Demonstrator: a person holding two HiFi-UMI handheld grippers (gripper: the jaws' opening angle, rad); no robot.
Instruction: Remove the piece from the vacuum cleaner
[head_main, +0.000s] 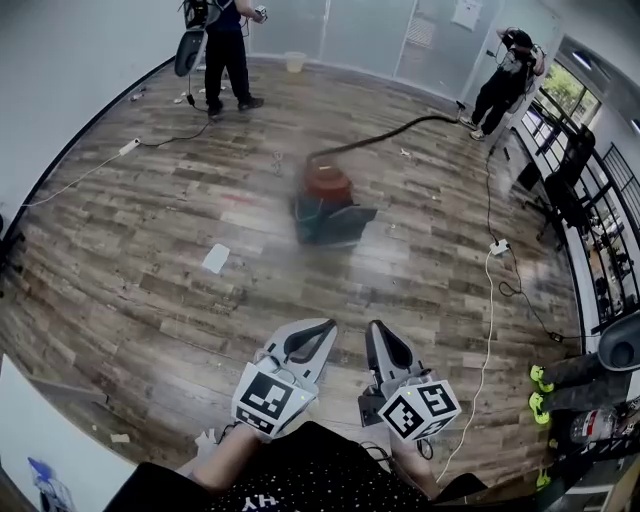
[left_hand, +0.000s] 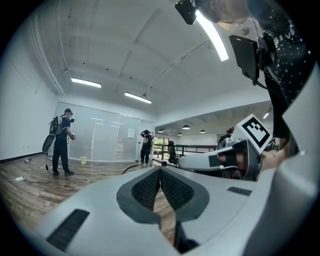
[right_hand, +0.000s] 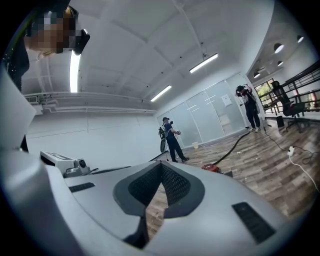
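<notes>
The vacuum cleaner (head_main: 328, 205), a red and dark canister, stands blurred on the wooden floor in the middle of the head view, well ahead of both grippers. Its black hose (head_main: 400, 128) runs off to the back right. In the right gripper view the vacuum cleaner (right_hand: 212, 168) shows small, just right of the jaws. My left gripper (head_main: 322, 326) and right gripper (head_main: 373, 328) are held side by side low in the head view, both shut with nothing between the pads. The left gripper (left_hand: 160, 169) and the right gripper (right_hand: 161, 164) point out over the floor.
A person (head_main: 226, 50) stands at the back left and another person (head_main: 503, 80) at the back right. A sheet of paper (head_main: 216, 258) lies left of the vacuum. A white cable and power strip (head_main: 498, 247) lie on the right, near office chairs (head_main: 570, 185). A bucket (head_main: 294, 62) stands by the glass wall.
</notes>
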